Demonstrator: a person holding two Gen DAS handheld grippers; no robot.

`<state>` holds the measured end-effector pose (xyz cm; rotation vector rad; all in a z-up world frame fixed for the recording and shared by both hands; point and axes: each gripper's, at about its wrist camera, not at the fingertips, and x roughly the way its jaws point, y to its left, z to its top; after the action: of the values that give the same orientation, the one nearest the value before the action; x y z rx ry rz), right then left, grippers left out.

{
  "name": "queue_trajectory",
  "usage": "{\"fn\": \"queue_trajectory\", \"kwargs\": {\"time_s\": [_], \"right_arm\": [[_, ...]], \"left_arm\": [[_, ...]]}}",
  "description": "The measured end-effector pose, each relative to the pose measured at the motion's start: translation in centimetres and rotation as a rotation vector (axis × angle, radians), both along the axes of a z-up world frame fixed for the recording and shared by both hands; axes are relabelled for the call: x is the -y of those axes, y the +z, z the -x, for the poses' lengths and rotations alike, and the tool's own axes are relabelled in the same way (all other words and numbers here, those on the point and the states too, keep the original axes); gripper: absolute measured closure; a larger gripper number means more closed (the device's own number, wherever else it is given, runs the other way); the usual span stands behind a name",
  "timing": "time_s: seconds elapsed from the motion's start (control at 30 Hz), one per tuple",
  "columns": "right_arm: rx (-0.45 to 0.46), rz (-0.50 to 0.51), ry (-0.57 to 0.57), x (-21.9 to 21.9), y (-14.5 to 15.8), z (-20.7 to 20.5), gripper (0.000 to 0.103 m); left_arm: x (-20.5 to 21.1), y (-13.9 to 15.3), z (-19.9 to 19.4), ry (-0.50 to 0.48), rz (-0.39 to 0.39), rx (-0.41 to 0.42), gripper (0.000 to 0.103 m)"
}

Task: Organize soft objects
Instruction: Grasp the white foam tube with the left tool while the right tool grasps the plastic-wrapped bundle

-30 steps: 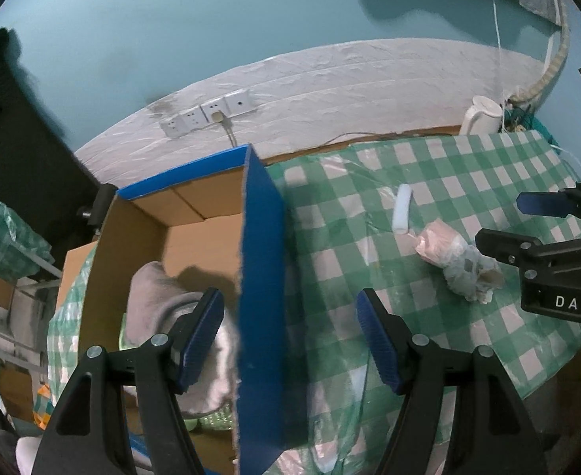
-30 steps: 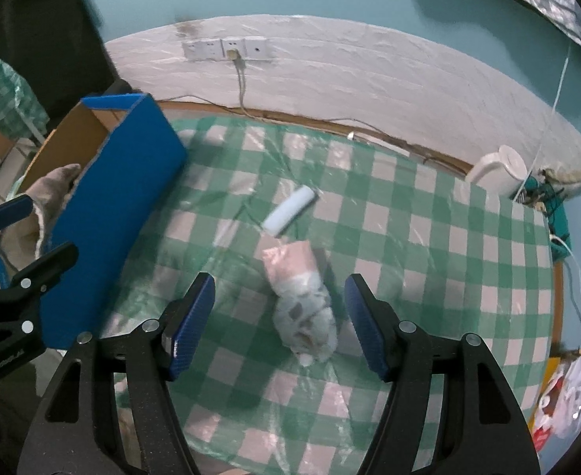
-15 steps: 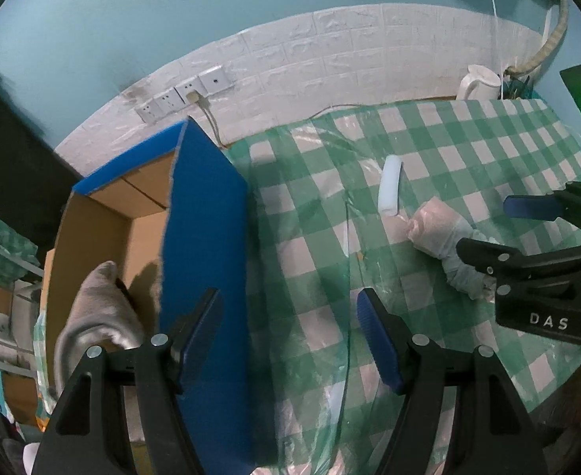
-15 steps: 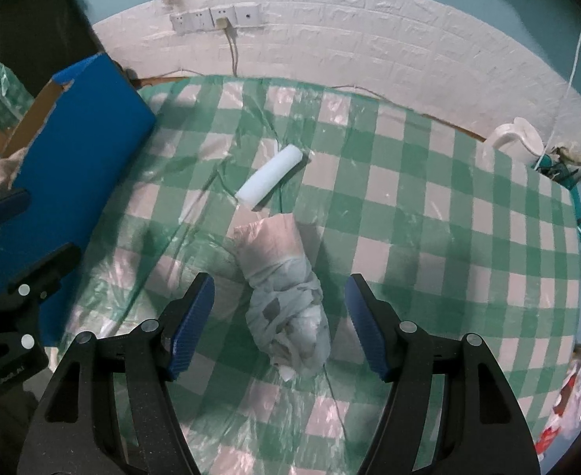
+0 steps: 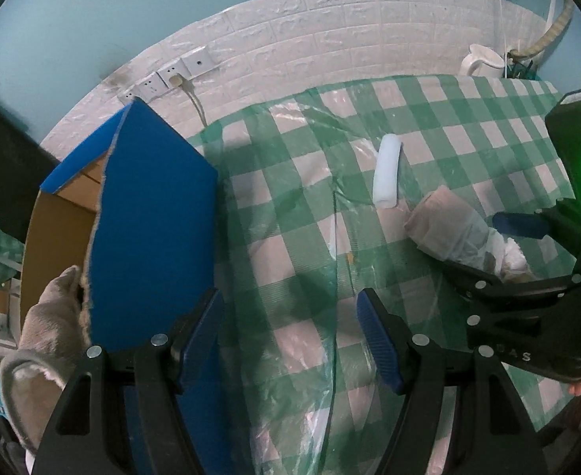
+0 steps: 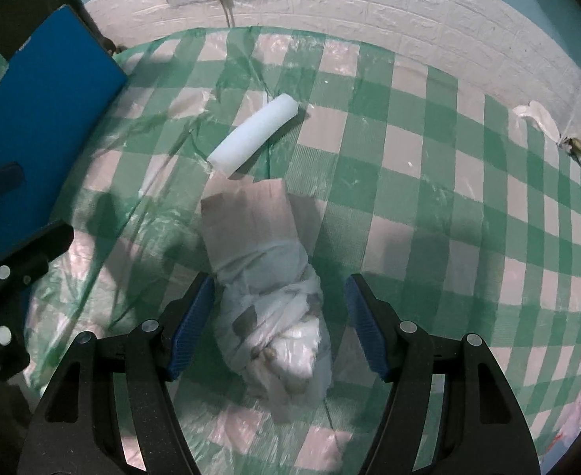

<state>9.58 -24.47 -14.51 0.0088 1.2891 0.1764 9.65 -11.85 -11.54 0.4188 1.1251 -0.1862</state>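
**Operator:** Two soft things are left on the checked tablecloth (image 6: 428, 182): the wrapped cloth bundle (image 6: 268, 289) and, just beyond its pink end, the white foam roll (image 6: 252, 136). I have the right gripper (image 6: 278, 332) spread wide with the bundle's knotted white end between the pads, and I can't tell whether the near pad touches it.

**Partner:** How would you close?

**Operator:** I'd settle lower first and squeeze across the thick wrapped middle, not the loose plastic tail, so it doesn't slip out on the lift. I'd also keep the tips off the clear sheet over the cloth.

**Partner:** And your other side?

**Operator:** My left gripper (image 5: 290, 340) is wide too and holds nothing, low beside the blue-sided cardboard box (image 5: 156, 237). Only that camera looks into the box, where a grey plush item (image 5: 45, 328) already lies. My right camera sees just the blue wall, but it shows the bundle's wrapping properly.
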Motion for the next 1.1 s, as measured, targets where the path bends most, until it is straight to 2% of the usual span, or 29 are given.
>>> {"fn": "queue_trajectory", "kwargs": {"time_s": [0.07,0.1,0.13,0.17,0.3,0.47,0.8,1.1], "right_arm": [[0.013,0.016,0.007,-0.2,-0.3,-0.1,0.035],[0.012,0.017,0.012,-0.2,-0.4,-0.2,0.038],[0.007,0.016,0.020,-0.4,-0.6,-0.3,0.043],[0.002,0.017,0.026,-0.5,-0.8,-0.3,0.054],[-0.011,0.028,0.025,-0.5,-1.4,-0.6,0.058],[0.017,0.028,-0.011,0.5,-1.1,-0.9,0.060],[0.057,-0.014,-0.212,6.3,-0.7,-1.9,0.060],[0.099,-0.005,-0.272,7.1,0.6,-3.5,0.060]], "left_arm": [[0.3,-0.4,-0.1,-0.001,-0.002,-0.007,0.032],[0.4,-0.6,-0.3,-0.002,-0.003,-0.011,0.032],[0.5,-0.8,-0.4,-0.002,-0.003,-0.015,0.032],[0.6,-1.0,-0.5,-0.002,-0.004,-0.019,0.032],[1.0,-1.6,-1.1,-0.003,-0.004,-0.032,0.032],[1.6,-2.0,-2.3,0.007,0.021,-0.051,0.032],[3.7,-2.6,-5.2,0.000,0.069,-0.052,0.029],[6.4,-3.4,-7.1,-0.044,0.063,-0.033,0.028]]}}
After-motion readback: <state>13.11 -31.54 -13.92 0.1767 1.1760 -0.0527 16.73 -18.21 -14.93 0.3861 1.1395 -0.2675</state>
